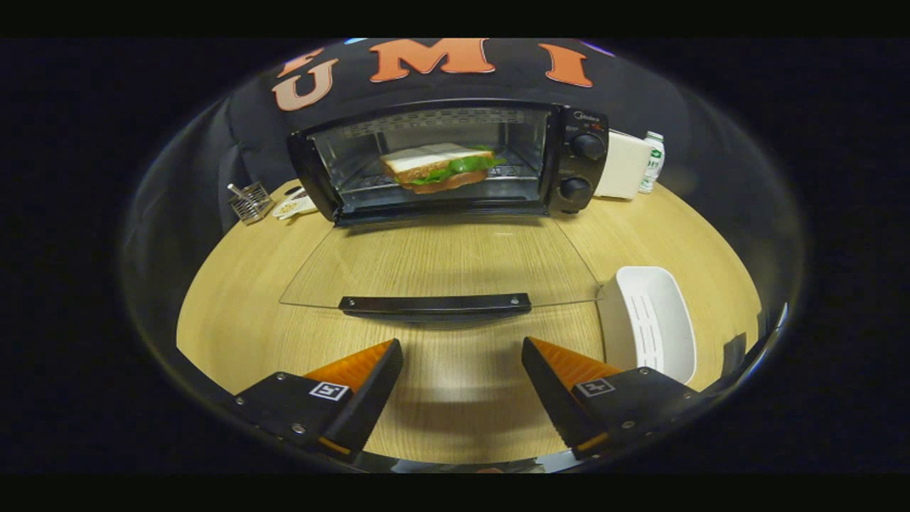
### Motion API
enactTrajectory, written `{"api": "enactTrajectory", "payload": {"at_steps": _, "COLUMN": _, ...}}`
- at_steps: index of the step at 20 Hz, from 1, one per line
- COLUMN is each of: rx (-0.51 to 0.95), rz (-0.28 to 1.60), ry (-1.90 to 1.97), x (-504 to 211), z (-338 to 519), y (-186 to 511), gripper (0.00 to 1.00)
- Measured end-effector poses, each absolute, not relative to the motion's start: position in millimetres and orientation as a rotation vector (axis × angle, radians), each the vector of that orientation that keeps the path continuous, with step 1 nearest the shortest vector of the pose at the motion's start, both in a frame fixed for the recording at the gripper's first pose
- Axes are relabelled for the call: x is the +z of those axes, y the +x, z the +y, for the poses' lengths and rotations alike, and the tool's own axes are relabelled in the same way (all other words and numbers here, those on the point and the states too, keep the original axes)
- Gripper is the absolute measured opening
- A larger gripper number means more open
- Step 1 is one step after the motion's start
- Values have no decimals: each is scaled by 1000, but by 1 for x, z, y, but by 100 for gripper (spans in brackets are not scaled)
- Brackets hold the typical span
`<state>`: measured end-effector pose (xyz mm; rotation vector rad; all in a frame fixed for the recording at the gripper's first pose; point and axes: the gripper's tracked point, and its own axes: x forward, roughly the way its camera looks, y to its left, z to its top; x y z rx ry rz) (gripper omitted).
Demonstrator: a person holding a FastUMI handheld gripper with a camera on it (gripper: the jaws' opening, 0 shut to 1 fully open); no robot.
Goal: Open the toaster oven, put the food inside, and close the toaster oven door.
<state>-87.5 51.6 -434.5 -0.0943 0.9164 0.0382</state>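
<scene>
A black toaster oven (569,167) stands at the back of the wooden table (234,299). Its glass door (441,267) lies folded down flat toward me, with the black handle (435,304) along its near edge. A sandwich (441,167) with white bread and green lettuce rests on the rack inside the oven. My gripper (462,355) is open, with nothing between its fingers. It hovers over the table just short of the door handle, which lies a little beyond the fingertips.
A white oblong tray (650,320) lies on the table right of the door, beside the right finger. A wire holder (250,201) and a small white dish (293,206) sit left of the oven. A white box (623,165) and a bottle (652,161) stand to its right.
</scene>
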Motion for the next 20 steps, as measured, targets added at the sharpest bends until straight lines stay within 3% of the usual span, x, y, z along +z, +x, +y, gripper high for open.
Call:
{"api": "enactTrajectory", "payload": {"at_steps": 8, "rx": 47, "rz": 892, "ry": -168, "x": -446, "z": 64, "y": -69, "gripper": 100}}
{"api": "enactTrajectory", "payload": {"at_steps": 20, "rx": 64, "rz": 676, "ry": -89, "x": -342, "z": 84, "y": 12, "gripper": 100}}
